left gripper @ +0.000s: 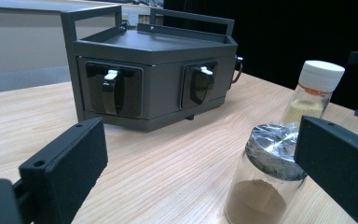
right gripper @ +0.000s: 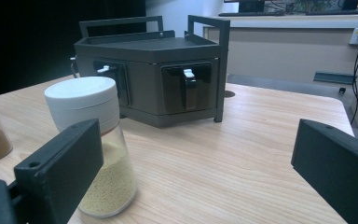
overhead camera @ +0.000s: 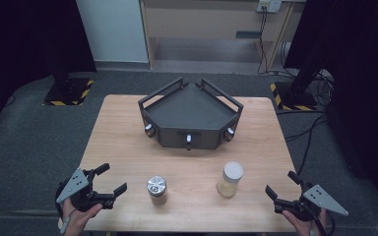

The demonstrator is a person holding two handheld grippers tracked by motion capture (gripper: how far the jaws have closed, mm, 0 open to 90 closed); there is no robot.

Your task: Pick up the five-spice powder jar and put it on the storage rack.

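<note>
A dark grey three-sided box (overhead camera: pixel 189 118) with rail handles and small front latches stands at the table's middle back. Nearer me are two jars: a silver-lidded jar of brown powder (overhead camera: pixel 156 190) and a white-lidded jar of yellow powder (overhead camera: pixel 230 179), both upright. My left gripper (overhead camera: pixel 112 178) is open at the front left corner, apart from the brown jar. My right gripper (overhead camera: pixel 280 183) is open at the front right, apart from the yellow jar. The left gripper view has the brown jar (left gripper: pixel 270 172) close by its right jaw. In the right gripper view the yellow jar (right gripper: pixel 93 144) stands behind the left jaw.
The wooden table (overhead camera: pixel 123 147) has bare room between the box and the jars. On the grey floor beyond stand two black posts on hazard-striped bases (overhead camera: pixel 69 91) (overhead camera: pixel 295 93), with cables (overhead camera: pixel 315 123) trailing at the right. A wooden cabinet (overhead camera: pixel 211 24) is against the far wall.
</note>
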